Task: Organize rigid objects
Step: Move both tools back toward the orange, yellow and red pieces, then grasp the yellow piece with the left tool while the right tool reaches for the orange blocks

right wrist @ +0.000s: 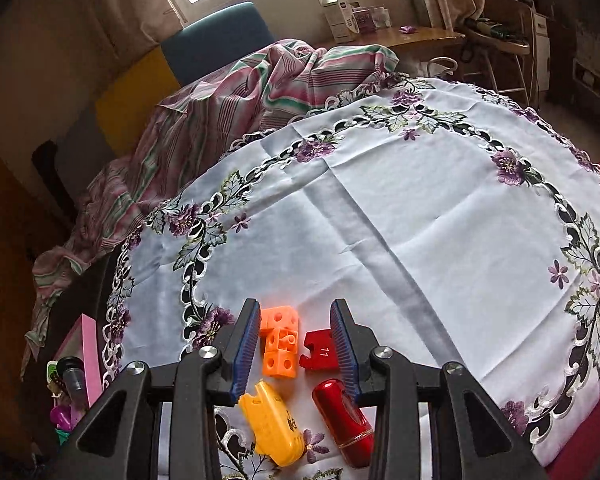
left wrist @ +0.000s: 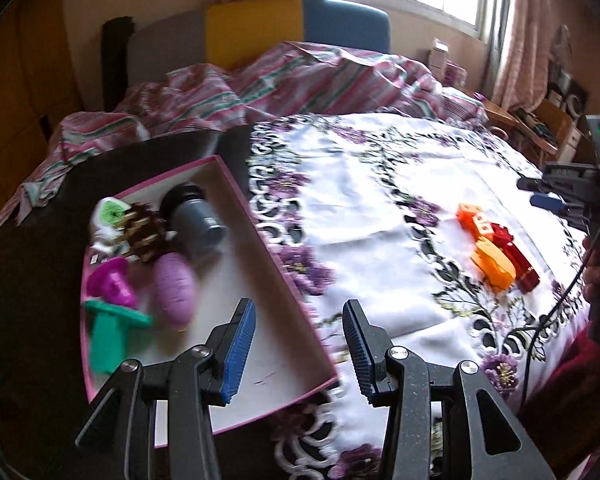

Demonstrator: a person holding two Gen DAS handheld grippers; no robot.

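The right tongs (right wrist: 294,344) hang narrowly open and empty over four toys near the cloth's (right wrist: 420,208) edge; closing here could catch the orange block (right wrist: 280,344) and red piece (right wrist: 318,350) together. The left tongs (left wrist: 300,348) hover empty, part open, over the pink box (left wrist: 260,360).

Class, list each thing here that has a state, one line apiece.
Pink box: open, partly filled.
Left hand-held gripper: open, empty.
Right hand-held gripper: open, empty.
Grey bottle: lying down in the box.
Red cylinder: lying on the tablecloth.
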